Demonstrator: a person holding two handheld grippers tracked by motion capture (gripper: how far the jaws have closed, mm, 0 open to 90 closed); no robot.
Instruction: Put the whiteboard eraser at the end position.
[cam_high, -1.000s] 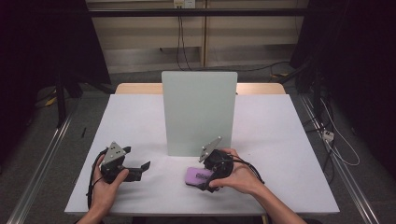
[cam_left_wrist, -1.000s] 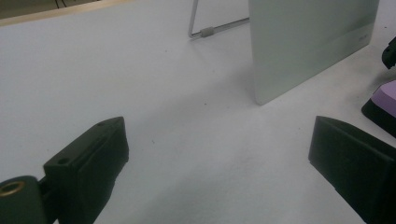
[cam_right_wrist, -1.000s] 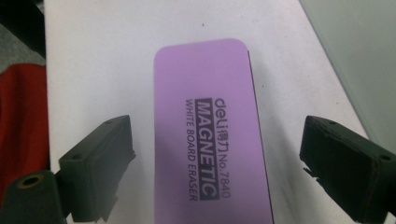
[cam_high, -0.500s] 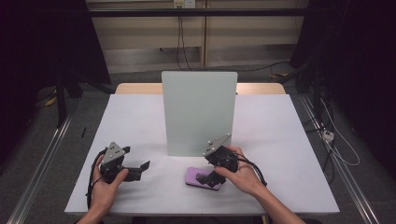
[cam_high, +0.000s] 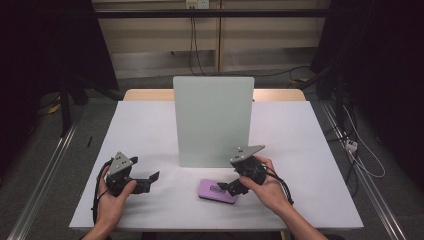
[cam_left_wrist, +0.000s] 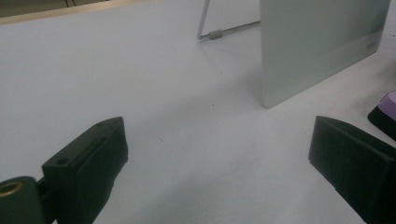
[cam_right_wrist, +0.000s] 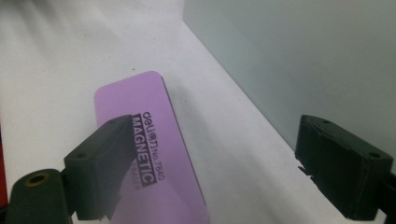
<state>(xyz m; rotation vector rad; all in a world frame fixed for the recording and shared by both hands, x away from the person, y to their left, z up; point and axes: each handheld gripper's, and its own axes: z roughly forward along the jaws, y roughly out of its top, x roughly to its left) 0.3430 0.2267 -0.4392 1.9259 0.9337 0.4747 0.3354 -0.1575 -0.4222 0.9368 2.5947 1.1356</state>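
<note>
Starting with the purple eraser (cam_high: 217, 191): lies flat on the white table (cam_high: 145, 125), label side up, just in front of the upright board (cam_high: 213, 121), roughly under its right half, and not touching it. Says "MAGNETIC" on the label, so probably meant to end up stuck on that board. Not picked up yet, though. Next out, the right gripper (cam_high: 227, 187): hovers right at the eraser with jaws wide, having just been closing a little, but pinches nothing so far. Sits with one jaw over the label and the other out over bare table toward the board, so no proper straddle either. Can't tell whether that first jaw touches the top or just hangs above it. Further out, the left gripper (cam_high: 149, 182): parked low at the table well off to the left, jaws spread wide too, holding nothing, aimed toward the board. Judging progress: early days, basically only the approach done. Leaves lining up across the eraser, squeezing, lifting and placing.
</note>
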